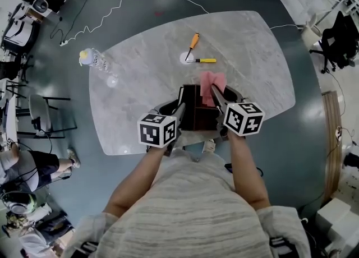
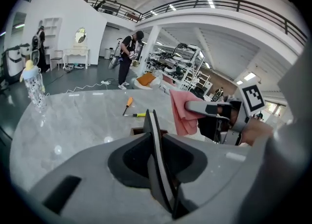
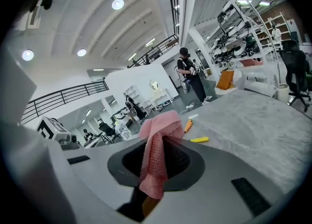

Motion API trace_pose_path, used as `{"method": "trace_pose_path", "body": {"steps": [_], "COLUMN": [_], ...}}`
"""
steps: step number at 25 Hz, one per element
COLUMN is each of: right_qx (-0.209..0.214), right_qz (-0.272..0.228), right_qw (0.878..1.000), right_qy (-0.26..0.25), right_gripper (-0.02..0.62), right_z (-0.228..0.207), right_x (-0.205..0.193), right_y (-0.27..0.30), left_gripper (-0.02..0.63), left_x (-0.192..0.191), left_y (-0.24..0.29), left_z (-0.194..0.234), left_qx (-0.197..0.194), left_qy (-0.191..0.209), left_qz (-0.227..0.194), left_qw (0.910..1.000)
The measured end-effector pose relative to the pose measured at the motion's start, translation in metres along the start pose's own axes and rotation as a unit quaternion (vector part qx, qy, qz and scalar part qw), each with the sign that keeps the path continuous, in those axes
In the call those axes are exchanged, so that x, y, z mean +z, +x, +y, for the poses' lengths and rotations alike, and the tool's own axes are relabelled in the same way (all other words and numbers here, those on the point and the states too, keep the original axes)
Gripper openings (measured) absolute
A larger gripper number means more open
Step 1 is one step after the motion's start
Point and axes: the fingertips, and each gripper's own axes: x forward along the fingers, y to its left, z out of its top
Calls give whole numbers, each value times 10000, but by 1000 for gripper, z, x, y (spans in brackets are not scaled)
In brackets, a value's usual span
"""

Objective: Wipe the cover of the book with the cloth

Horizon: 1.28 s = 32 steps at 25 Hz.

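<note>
A dark brown book [image 1: 197, 112] lies at the near edge of the grey marble table [image 1: 140, 77], between my two grippers. My left gripper [image 1: 180, 105] is at the book's left side. In the left gripper view its jaws [image 2: 155, 142] are pressed on a thin board seen edge-on, the book's cover [image 2: 150, 123]; a brown corner of the book [image 2: 138, 131] shows beyond. My right gripper [image 1: 216, 96] hangs over the book's right part, shut on a pink cloth [image 1: 212, 84]. The cloth [image 3: 156, 152] droops between the jaws, and the left gripper view also shows the cloth [image 2: 180, 113].
Farther back on the table lie an orange-handled screwdriver [image 1: 193, 43], a yellow-handled tool [image 1: 205, 60] and a small white disc [image 1: 186, 57]. A clear bottle with a yellow cap [image 1: 93, 59] stands at the table's left edge. Chairs and a cable lie on the floor around.
</note>
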Motion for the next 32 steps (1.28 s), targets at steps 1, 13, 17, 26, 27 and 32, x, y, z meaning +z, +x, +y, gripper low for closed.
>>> {"method": "trace_pose_path", "body": {"steps": [1, 13, 17, 26, 27, 32], "right_qx": [16, 555, 536, 657, 679, 1084], "right_qz": [-53, -447, -646, -887, -914, -640], "right_qw": [10000, 9969, 9958, 9929, 9923, 9889], "right_qy": [-18, -324, -365, -437, -481, -783], "right_gripper": [52, 52, 52, 52, 54, 52], "right_z": [0, 9, 7, 20, 21, 25], "right_x": [3, 61, 80, 88, 90, 90], "right_y": [-3, -29, -38, -43, -44, -44], "left_gripper": [80, 80, 78, 74, 72, 74], "left_x": [3, 44, 50, 85, 83, 57], "left_y": [-2, -40, -57, -78, -75, -58], "left_z": [-4, -39, -43, -61, -62, -73], "left_qx": [-31, -423, -315, -132, -105, -596], "left_qy": [186, 2100, 2355, 3640, 3941, 4889], "left_qz": [9, 46, -108, -818, -820, -519], "left_qw": [9998, 9768, 9713, 9277, 9153, 8688]}}
